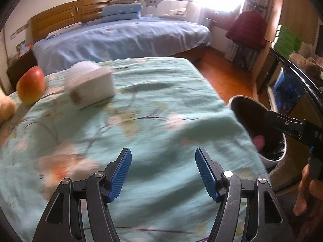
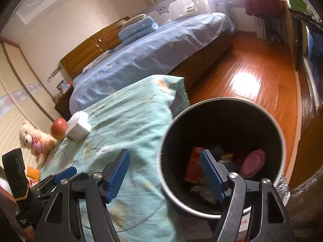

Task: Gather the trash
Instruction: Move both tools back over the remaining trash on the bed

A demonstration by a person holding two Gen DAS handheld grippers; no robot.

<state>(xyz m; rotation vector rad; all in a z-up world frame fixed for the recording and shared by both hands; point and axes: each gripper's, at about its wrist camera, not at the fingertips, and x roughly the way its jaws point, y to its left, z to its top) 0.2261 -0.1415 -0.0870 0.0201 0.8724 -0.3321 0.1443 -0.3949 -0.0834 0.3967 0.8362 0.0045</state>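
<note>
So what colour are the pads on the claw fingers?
Blue, ribbed pads on black fingers; clearest in the left wrist view.

Bin [image 2: 222, 121] stands right of the bed [image 2: 125, 121], holding trash [image 2: 252, 162].

A home bedroom: blue-sheeted bed [image 1: 121, 38], wooden headboard [image 1: 60, 18], teddy bear [image 2: 34, 139].

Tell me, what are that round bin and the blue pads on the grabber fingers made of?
The bin looks like metal or glossy plastic: a pale, smooth outer wall with a thin bright rim, and what seems a black liner inside. I cannot tell which. The pads on the left gripper look like matte blue rubber or soft plastic, going by their fine ribbed texture.
</note>
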